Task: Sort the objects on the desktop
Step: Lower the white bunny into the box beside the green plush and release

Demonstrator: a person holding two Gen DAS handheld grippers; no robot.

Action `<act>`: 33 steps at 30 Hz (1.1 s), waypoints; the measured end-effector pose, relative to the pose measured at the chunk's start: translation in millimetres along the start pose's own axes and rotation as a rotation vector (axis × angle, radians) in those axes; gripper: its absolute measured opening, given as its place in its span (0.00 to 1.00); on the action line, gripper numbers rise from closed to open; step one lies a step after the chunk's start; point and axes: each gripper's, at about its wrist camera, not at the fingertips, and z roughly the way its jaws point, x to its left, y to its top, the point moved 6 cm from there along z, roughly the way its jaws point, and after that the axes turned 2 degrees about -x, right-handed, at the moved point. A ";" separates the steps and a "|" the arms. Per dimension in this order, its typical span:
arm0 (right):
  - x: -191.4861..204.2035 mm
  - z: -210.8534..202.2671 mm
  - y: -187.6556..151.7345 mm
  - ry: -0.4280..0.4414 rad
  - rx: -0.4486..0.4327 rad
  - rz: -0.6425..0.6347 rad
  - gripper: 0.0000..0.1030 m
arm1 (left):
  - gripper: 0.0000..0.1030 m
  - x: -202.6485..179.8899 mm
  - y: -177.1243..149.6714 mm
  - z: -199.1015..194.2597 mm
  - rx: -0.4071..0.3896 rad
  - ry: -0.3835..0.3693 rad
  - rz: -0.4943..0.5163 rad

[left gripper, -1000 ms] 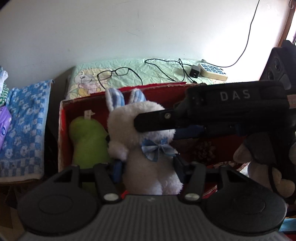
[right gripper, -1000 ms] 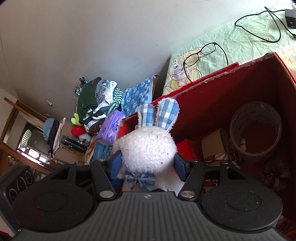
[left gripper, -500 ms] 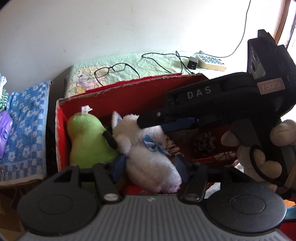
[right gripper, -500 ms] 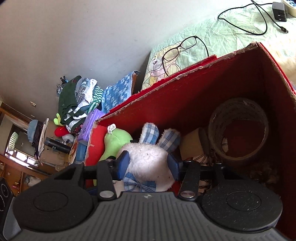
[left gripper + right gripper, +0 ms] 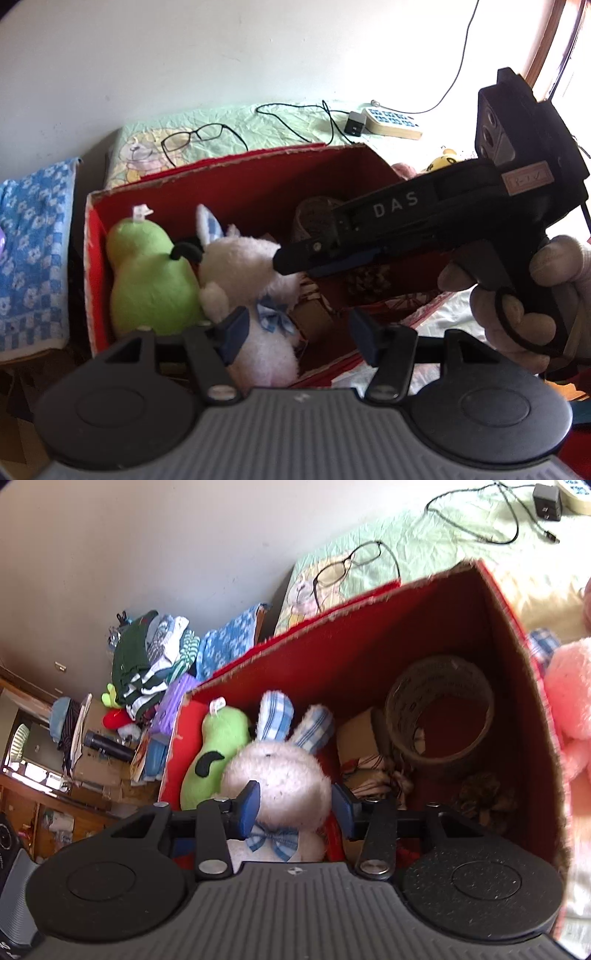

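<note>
Inside the red box (image 5: 388, 635): white plush rabbit (image 5: 280, 775) pinched at the head by the right gripper (image 5: 295, 806).

The box stands open on a pale green sheet, with 1 green plush pear (image 5: 218, 746) at the rabbit's 9 o'clock, touching it, and a tape roll (image 5: 439, 716) at its 2 o'clock against the far wall. The right gripper's jaws have just been closing, and their 2 blue pads press the rabbit's head from 9 and 3 o'clock. The left gripper (image 5: 301, 334) is spread; in its own view the rabbit's body lies beside its left pad, and its right pad stands clear. Glasses (image 5: 347, 566) lie on the sheet beyond the box at 12 o'clock.
</note>
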 end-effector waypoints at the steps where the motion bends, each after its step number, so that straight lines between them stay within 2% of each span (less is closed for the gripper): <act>1: 1.2 5.0 -2.1 0.020 0.017 0.012 0.40 | 0.59 0.3 -0.8 3.4 -0.002 0.010 -0.003; 3: 3.5 13.0 -5.0 0.044 0.031 0.034 0.40 | 0.59 2.4 -0.3 6.4 0.005 0.007 -0.019; 10: 7.0 18.6 -4.9 0.038 0.014 0.007 0.41 | 0.63 6.7 -0.3 18.3 0.013 0.012 -0.026; 14: 5.9 16.3 -9.4 0.032 -0.009 -0.017 0.43 | 0.69 6.1 -0.6 22.4 0.013 0.005 -0.038; 17: 6.8 15.9 -13.1 0.018 -0.026 -0.051 0.48 | 0.69 6.0 -1.0 23.3 0.013 0.007 -0.042; 21: 6.4 18.0 -16.6 0.017 -0.022 -0.072 0.49 | 0.70 5.4 -1.4 24.3 0.011 0.016 -0.044; 33: -1.1 17.3 -16.7 0.081 -0.022 0.010 0.49 | 0.69 2.9 0.4 24.8 -0.011 0.028 -0.032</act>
